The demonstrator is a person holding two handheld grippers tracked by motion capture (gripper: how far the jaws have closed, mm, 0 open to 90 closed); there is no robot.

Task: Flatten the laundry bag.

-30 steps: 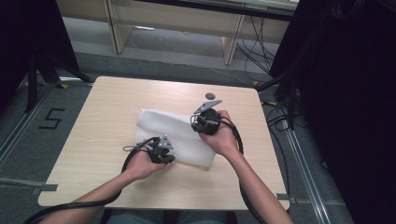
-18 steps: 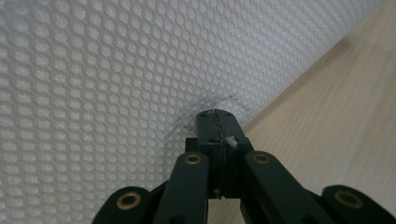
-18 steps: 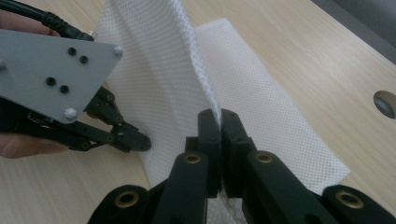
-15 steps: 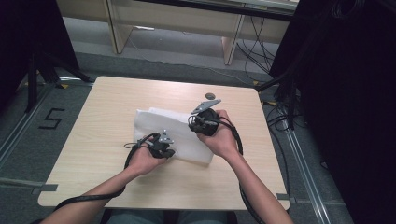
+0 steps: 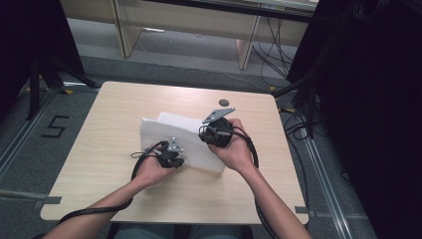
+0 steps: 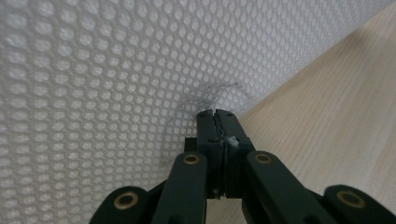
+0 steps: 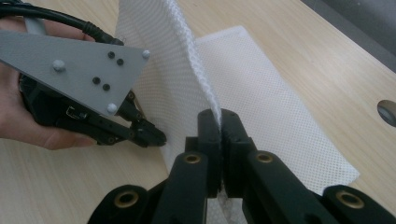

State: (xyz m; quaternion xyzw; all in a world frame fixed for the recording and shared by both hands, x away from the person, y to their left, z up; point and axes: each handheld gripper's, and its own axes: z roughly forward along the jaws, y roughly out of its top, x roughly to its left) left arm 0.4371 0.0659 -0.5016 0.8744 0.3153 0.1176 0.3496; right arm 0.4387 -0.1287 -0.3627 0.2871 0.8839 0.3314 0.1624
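On the near half of the wooden surface (image 5: 99, 129), the person's left hand (image 5: 149, 172) holds the left gripper (image 5: 171, 158) at the near-left edge of a white mesh cloth (image 5: 194, 142). In the left gripper view its jaws are pressed together on the mesh cloth (image 6: 116, 70), and a thin fold of the net is pinched between the tips. A little farther and to the right, the right hand (image 5: 236, 152) holds the right gripper (image 5: 211, 130) above the middle of the cloth. In the right gripper view the jaws are clamped on a thick edge of the cloth (image 7: 187, 70), which rises up from the tips as a lifted flap, while the rest of the cloth lies flat on the surface beyond. The left gripper (image 7: 154, 135) is just beside this flap. On the far side of the surface, behind the cloth, there is a small round dark hole (image 5: 224, 102).
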